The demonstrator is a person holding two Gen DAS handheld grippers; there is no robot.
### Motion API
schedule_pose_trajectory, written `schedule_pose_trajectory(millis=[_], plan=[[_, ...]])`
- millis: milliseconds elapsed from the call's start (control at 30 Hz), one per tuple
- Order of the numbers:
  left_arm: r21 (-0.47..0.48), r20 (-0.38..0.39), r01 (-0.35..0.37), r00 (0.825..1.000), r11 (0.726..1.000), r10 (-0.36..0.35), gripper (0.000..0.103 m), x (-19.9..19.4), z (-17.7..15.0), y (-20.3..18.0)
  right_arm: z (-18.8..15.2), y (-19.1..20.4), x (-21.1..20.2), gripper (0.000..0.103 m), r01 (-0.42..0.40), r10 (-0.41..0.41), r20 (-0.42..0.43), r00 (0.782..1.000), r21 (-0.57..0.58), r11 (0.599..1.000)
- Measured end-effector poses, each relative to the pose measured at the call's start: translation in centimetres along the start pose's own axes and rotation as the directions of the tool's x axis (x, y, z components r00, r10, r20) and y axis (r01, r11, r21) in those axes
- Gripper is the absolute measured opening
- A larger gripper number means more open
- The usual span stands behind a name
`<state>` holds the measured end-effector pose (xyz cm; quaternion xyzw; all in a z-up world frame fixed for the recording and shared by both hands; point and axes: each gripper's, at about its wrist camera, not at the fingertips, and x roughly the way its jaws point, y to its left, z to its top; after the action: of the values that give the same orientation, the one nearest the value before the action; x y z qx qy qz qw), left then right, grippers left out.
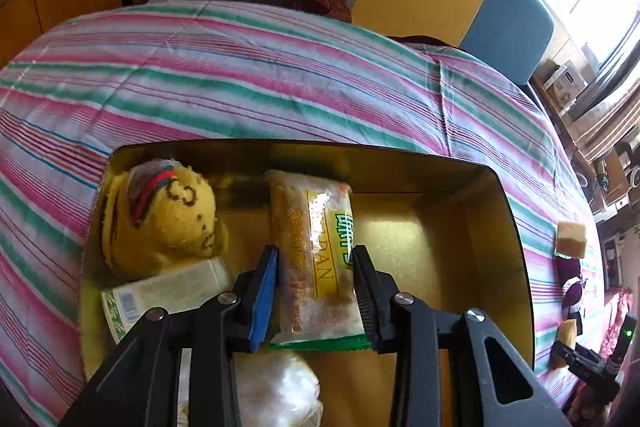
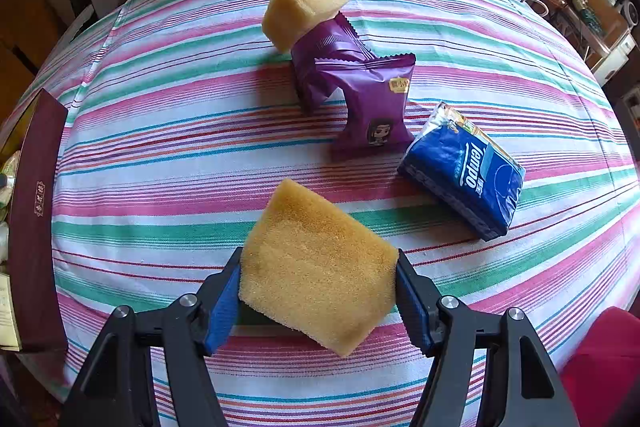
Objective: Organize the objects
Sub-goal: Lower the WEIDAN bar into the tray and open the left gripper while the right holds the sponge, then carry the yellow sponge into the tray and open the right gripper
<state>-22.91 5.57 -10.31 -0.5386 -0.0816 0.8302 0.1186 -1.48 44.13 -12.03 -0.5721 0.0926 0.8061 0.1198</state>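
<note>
Sponge (image 2: 316, 267) clamped between right gripper (image 2: 318, 291) jaws above striped tablecloth (image 2: 160, 155)

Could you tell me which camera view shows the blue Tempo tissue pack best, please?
The right wrist view: the blue Tempo tissue pack lies in full sight on the striped tablecloth, its logo readable. The left wrist view looks into the gold-lined box and shows no tissue pack.

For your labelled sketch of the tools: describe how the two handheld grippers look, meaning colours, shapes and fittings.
Both are alike. The left gripper has black angular plastic linkage arms with triangular cut-outs, joined by round silver pivot bolts. Its two fingers carry flat pads: one blue, the other showing a black ribbed face. The right gripper has the same black frame and silver bolts, with blue ribbed pads on both fingers. No cables, markings or sleeves are visible.
</note>
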Motion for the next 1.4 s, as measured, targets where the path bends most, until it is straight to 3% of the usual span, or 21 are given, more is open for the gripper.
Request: schedule_pose_trajectory(millis=[267,533,967,1400], plan=[[0.006,0.014,-0.025,1.000,1.000,0.025,0.043,-0.7,-1.1,0.1,-0.6,0.2,-0.6,0.070,0.006,-0.006,-0.001,1.000,-0.004,1.000],[0.091,0.148,-0.096,0.986,0.991,0.082,0.044,-4.4,-2.9,-1.1,-0.5,1.1,0.6,0.070,0.011,-0.011,0.000,1.000,-0.010,1.000],[0.174,0.241,-0.109,0.968,0.979,0.065,0.044,-9.5,-9.7,-2.7,-0.4,3.1,0.9,0.069,0.037,-0.037,0.012,0.999,-0.034,0.999],[0.172,0.245,-0.076,0.969,0.982,0.032,0.044,-11.0,-12.3,-1.8,-1.9,4.3,0.4,0.067,0.047,-0.045,0.032,0.998,-0.053,0.997]])
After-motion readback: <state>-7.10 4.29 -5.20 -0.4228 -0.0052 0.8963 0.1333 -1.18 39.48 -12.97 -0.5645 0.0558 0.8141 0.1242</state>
